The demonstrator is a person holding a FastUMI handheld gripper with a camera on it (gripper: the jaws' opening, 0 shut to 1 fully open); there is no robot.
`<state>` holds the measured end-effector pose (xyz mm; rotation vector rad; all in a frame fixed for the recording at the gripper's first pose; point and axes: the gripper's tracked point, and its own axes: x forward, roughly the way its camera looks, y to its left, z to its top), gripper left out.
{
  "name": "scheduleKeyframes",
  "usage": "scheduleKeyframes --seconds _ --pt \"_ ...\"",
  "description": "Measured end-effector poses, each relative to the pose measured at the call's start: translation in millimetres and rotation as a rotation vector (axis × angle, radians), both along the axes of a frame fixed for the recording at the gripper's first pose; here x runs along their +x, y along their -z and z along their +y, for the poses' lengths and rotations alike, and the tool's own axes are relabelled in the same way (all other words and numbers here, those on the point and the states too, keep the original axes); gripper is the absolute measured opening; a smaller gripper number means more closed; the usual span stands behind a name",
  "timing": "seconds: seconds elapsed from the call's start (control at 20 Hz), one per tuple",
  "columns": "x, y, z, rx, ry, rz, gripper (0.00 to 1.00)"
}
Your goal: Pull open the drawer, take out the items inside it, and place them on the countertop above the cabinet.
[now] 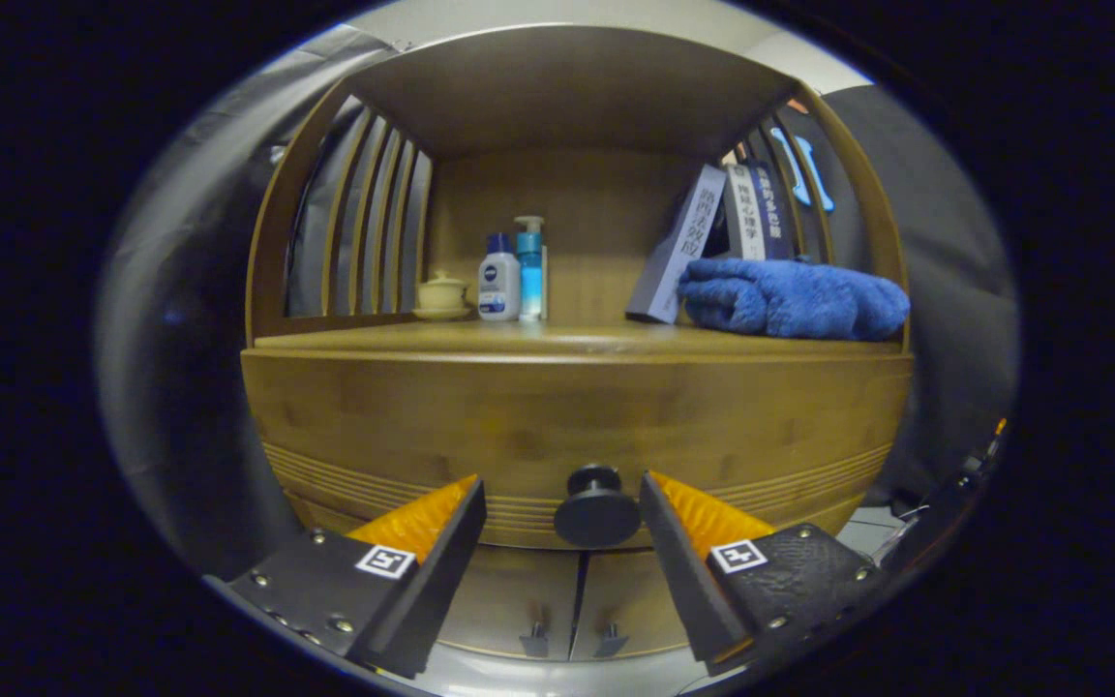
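Observation:
A bamboo cabinet faces me, its drawer front [577, 426] closed, with a round dark knob [596, 508] low in the middle. My gripper [562, 499] is open, and the knob sits between the two fingertips without either touching it. Above the drawer lies the countertop [557, 337], a wooden shelf under a roofed alcove. The inside of the drawer is hidden.
On the countertop stand a small lidded cup on a saucer [441, 293], a white bottle [498, 279] and a blue pump bottle [530, 266]. A folded blue towel [795, 298] and leaning books [678, 257] fill its right side. Two lower cabinet doors [577, 610] sit below the drawer.

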<state>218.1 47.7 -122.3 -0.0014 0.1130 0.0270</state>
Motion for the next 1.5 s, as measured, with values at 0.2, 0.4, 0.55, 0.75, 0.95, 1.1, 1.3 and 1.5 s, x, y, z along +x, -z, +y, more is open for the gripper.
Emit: scheduleKeyframes --seconds 0.2,0.4,0.55,0.75,0.95,1.1,1.3,1.5 --pt "9.3 -2.8 -21.8 0.030 0.072 -0.023 0.74" --pt "6.3 -2.1 -20.5 0.013 0.060 -0.020 0.42" --pt "6.8 -1.6 -18.5 0.033 0.051 -0.006 0.40" --pt "-12.1 -2.5 -21.8 0.008 0.079 -0.031 0.29" --pt "-42.4 -1.3 -20.9 0.025 0.083 -0.032 0.29" --pt "-75.1 -1.0 -25.8 0.048 0.099 -0.033 0.29" --pt "-120.6 0.2 -30.8 0.043 0.117 -0.037 0.29" --pt "-156.1 10.6 -32.0 0.047 0.107 -0.005 0.29"
